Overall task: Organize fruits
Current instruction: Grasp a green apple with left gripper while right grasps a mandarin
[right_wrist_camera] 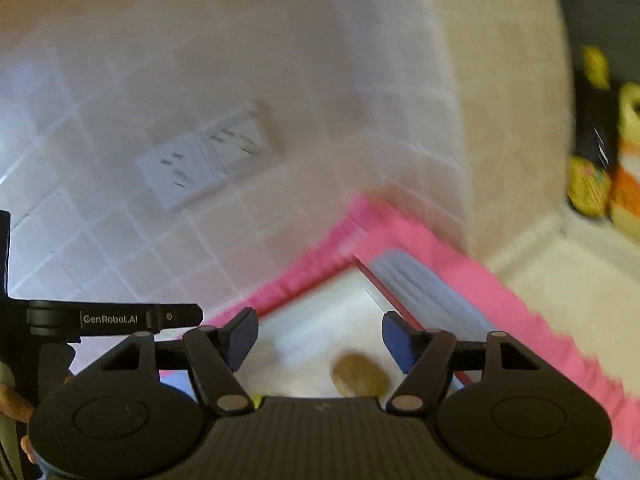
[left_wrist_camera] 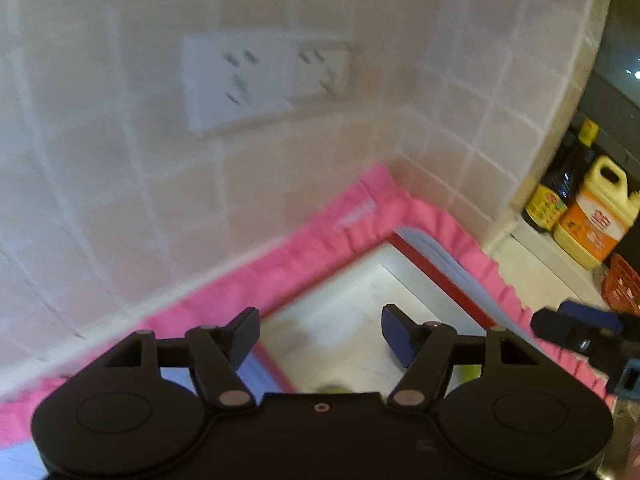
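Note:
My left gripper (left_wrist_camera: 320,336) is open and empty, held above a white tray (left_wrist_camera: 344,304) with a red rim and a pink frilled cloth border (left_wrist_camera: 304,252). A sliver of a yellow-green fruit (left_wrist_camera: 332,389) peeks over the gripper body. My right gripper (right_wrist_camera: 320,338) is open and empty above the same tray (right_wrist_camera: 304,320). A brownish oval fruit (right_wrist_camera: 360,374) lies on the tray just below and between its fingers. The right gripper's fingers (left_wrist_camera: 560,326) show at the right edge of the left wrist view. Both views are motion-blurred.
A tiled wall with two white sockets (left_wrist_camera: 264,80) rises behind the tray. Right of the wall corner stand a dark sauce bottle (left_wrist_camera: 556,188), a yellow-orange jug (left_wrist_camera: 596,216) and an orange basket (left_wrist_camera: 622,288) on a pale counter (right_wrist_camera: 560,280).

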A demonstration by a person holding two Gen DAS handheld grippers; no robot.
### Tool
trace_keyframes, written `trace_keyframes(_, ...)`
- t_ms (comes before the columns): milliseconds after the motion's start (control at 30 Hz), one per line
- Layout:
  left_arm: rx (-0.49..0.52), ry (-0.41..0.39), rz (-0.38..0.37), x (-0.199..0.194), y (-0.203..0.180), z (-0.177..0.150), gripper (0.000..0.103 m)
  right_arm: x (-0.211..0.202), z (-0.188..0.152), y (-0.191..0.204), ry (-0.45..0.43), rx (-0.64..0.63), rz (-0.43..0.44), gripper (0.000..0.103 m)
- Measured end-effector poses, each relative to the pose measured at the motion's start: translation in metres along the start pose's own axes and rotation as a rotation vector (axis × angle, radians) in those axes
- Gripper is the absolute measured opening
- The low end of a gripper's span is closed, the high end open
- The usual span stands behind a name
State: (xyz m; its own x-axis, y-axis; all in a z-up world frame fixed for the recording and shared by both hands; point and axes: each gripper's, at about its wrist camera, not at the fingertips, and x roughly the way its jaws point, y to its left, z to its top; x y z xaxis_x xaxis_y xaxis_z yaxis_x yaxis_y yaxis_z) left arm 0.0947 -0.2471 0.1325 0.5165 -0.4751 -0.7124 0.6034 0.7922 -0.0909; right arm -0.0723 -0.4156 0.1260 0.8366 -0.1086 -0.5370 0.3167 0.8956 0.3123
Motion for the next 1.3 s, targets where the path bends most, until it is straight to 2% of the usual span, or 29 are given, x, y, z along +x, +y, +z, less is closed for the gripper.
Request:
trace_keyframes(100, -0.019, 0.005, 0.044, -0.018, 0.027, -0.005, 0.08, 0.003, 0.01, 0.031, 0.008, -0.072, 0.053, 0.072)
trace_keyframes(200, -0.075, 0.025, 0.054, -0.023, 0.056, -0.022, 0.08, 0.014, 0.001, 0.057, 0.052, -0.097, 0.105, 0.072)
trace_keyframes(400, -0.156, 0.096, 0.101, -0.014, 0.102, -0.07, 0.08, 0.042, -0.045, 0.105, 0.145, -0.163, 0.192, 0.072)
trace_keyframes(533, -0.18, 0.127, 0.091, -0.002, 0.118, -0.095, 0.08, 0.06, -0.082, 0.125, 0.201, -0.199, 0.214, 0.071)
trace_keyframes(767, -0.162, 0.178, 0.05, 0.022, 0.133, -0.124, 0.08, 0.082, -0.134, 0.138, 0.26, -0.228, 0.208, 0.066)
trace_keyframes(1033, -0.076, 0.235, 0.001, 0.046, 0.138, -0.144, 0.08, 0.104, -0.164, 0.143, 0.284, -0.288, 0.158, 0.064)
trace_keyframes(1300, -0.036, 0.251, -0.011, 0.063, 0.144, -0.151, 0.08, 0.118, -0.177, 0.156, 0.23, -0.455, 0.041, 0.063)
